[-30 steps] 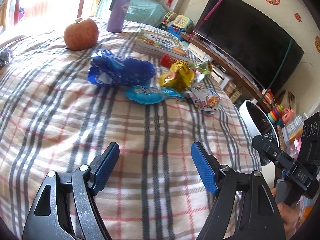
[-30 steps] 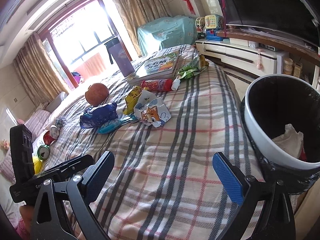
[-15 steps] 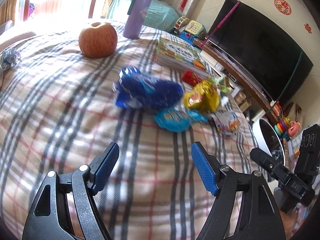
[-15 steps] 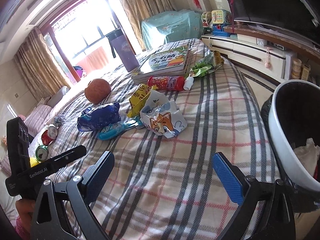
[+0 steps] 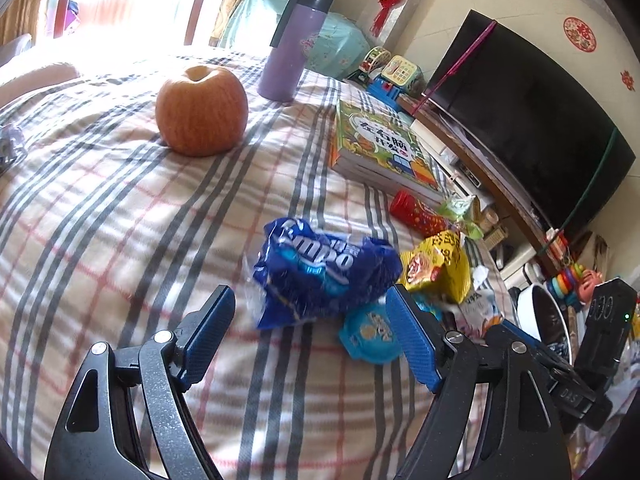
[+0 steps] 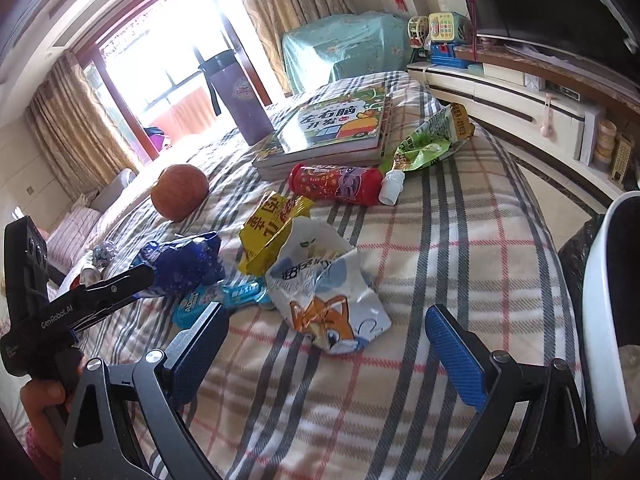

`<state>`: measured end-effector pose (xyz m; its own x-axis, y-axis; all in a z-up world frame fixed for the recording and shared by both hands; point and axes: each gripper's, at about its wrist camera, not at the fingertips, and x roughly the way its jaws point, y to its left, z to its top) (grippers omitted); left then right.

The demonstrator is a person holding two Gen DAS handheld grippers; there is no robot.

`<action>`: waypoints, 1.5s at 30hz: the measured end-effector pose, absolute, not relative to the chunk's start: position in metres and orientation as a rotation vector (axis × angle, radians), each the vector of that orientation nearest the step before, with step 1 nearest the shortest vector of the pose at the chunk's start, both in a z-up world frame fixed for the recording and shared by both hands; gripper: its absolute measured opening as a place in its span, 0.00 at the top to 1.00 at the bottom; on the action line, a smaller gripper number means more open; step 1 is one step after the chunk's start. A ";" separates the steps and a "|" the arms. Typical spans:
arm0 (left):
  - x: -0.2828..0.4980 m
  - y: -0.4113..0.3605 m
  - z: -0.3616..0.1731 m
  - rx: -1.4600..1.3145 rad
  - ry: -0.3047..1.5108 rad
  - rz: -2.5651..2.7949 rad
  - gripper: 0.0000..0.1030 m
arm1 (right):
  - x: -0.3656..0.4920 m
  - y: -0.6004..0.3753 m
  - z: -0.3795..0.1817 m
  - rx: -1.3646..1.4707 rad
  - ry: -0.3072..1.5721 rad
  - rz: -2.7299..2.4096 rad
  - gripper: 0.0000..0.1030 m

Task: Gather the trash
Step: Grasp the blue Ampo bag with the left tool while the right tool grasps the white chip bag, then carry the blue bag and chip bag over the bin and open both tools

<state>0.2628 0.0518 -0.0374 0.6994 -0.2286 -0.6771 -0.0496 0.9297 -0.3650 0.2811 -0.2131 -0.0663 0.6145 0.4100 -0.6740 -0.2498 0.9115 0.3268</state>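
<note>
A crumpled blue wrapper [image 5: 320, 276] lies on the plaid bed cover [image 5: 120, 220]. My left gripper [image 5: 310, 300] is open just short of it, jaws opening, with the wrapper's near end between the fingertips and untouched. Beside it lie a yellow wrapper [image 5: 436, 268], a flat teal packet [image 5: 368, 336] and a white fox-print wrapper [image 6: 328, 300]. My right gripper [image 6: 326, 316] stands open right in front of the fox wrapper, pads clear of it. Further back are a red tube [image 6: 336, 184] and a green wrapper [image 6: 432, 140]. The white-rimmed bin [image 6: 600, 320] stands at the bed's right edge.
An apple [image 5: 200, 112], a purple flask [image 5: 288, 48] and a stack of picture books [image 5: 376, 152] sit farther back on the bed. A TV [image 5: 520, 120] on a low cabinet runs along the right. A person's hand [image 6: 40, 400] holds the left gripper's handle.
Both grippers have moved forward over the bed toward the pile of wrappers, which now lies just ahead of the fingertips. The bin has slid to the right edge of the right wrist view.
</note>
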 end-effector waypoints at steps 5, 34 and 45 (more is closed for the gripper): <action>0.269 0.048 -0.044 -0.357 0.786 -0.116 0.42 | 0.288 -0.209 -0.070 0.199 0.832 0.378 0.08; 0.182 -0.029 -0.013 -0.295 0.747 -0.325 0.71 | 0.207 -0.260 -0.041 0.208 0.763 0.339 0.73; 0.174 -0.077 -0.011 -0.244 0.767 -0.410 0.71 | 0.179 -0.314 -0.034 0.263 0.732 0.254 0.73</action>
